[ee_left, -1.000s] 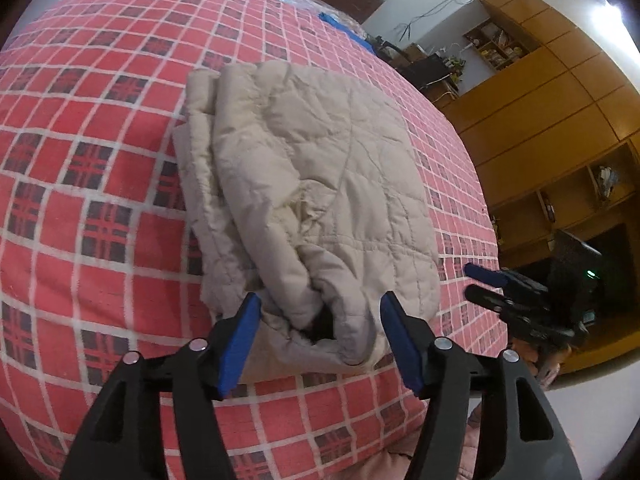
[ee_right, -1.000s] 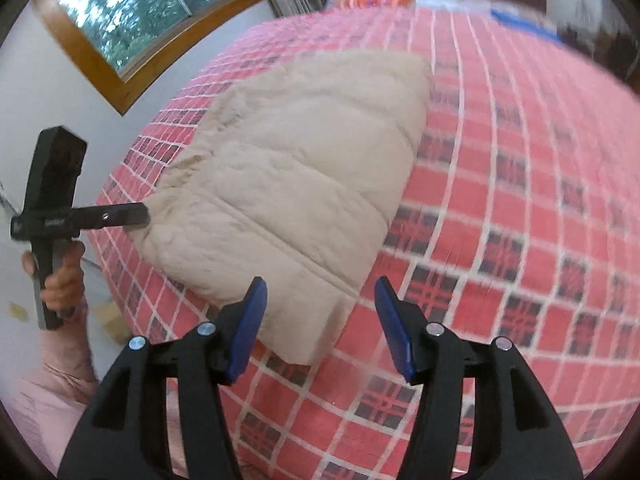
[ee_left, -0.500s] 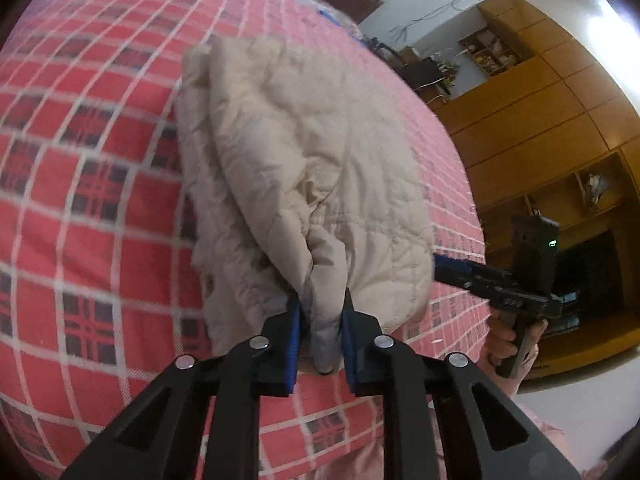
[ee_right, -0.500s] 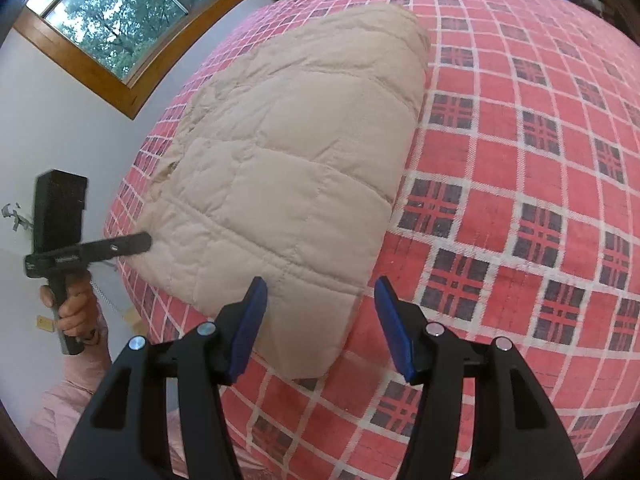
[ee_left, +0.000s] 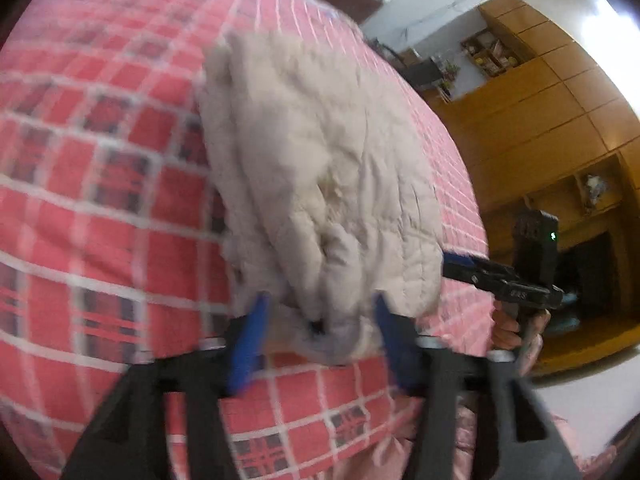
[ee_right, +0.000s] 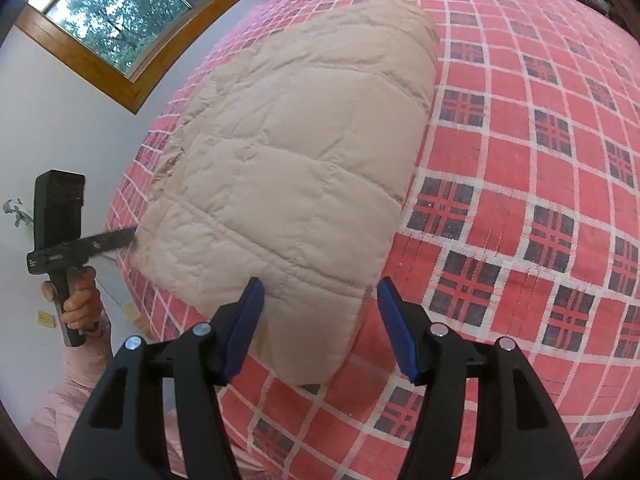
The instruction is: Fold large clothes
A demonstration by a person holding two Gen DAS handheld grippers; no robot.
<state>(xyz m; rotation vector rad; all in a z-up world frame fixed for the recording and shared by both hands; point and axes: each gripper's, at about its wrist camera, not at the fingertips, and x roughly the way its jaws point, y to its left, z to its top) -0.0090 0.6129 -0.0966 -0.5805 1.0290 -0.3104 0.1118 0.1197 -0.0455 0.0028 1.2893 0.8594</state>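
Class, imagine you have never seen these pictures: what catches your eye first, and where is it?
A puffy beige quilted jacket, folded into a bundle, lies near the edge of a bed covered in red plaid. The open blue-padded left gripper and right gripper flank its near end.

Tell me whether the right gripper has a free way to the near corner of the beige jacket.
Probably yes. The right gripper is open, the beige jacket has its near corner lying between the jaws, and nothing lies on that corner.
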